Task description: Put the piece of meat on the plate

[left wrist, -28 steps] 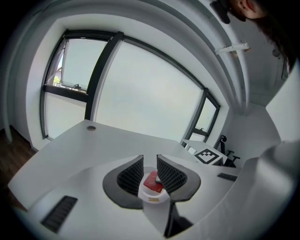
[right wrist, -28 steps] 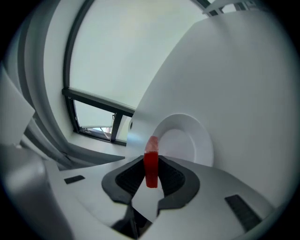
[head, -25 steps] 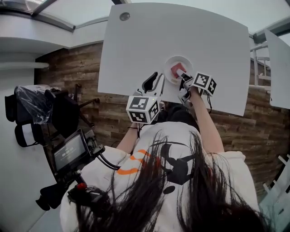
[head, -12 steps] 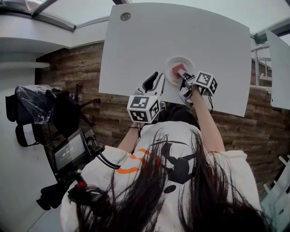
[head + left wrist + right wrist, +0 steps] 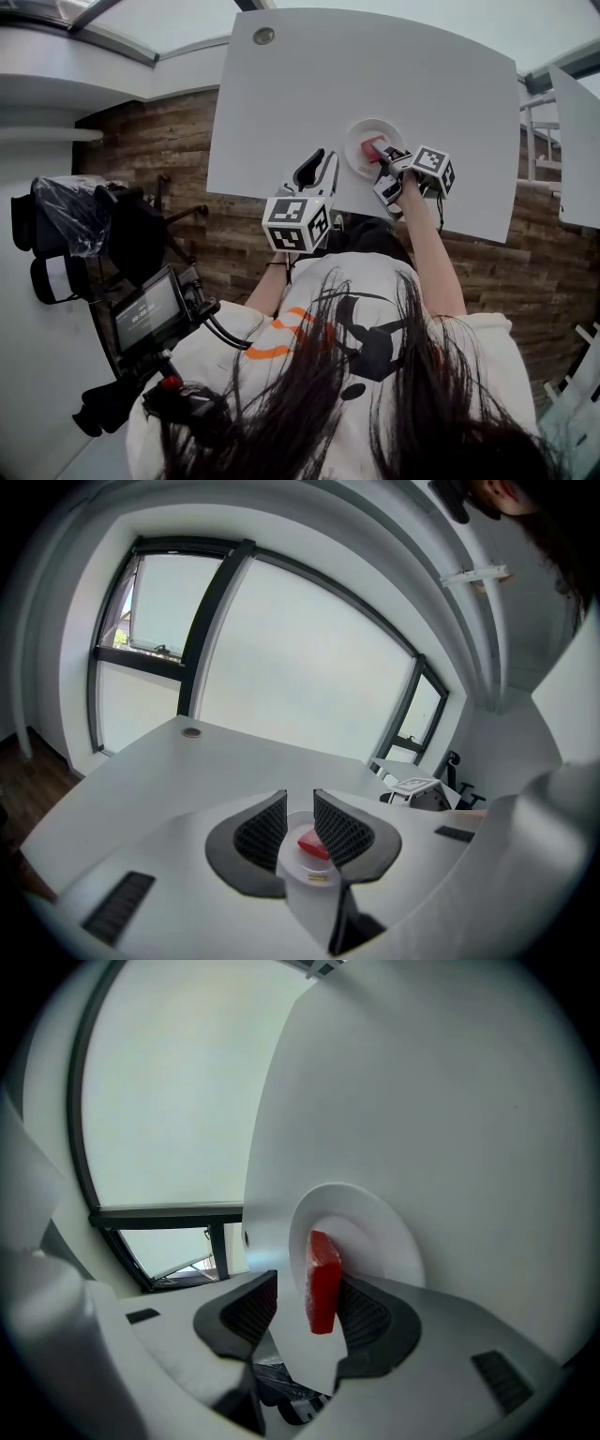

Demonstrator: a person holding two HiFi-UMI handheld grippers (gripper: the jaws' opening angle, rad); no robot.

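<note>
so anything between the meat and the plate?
Nothing visible. The meat is already at the plate, on it or just above it. The right gripper has its jaws apart; they have just been opening, with the meat between them, not clamped.

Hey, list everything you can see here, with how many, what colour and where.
table: one, white, fills upper head view
plate: one, white, near table's front edge
piece of meat: one, red, at the plate
grommet: one, grey, table's far left corner
monitor: one, black, lower left beside the person
left gripper: one, black and white, open, empty, left of the plate
right gripper: one, black and white, jaws just opened, piece of meat between them
</note>
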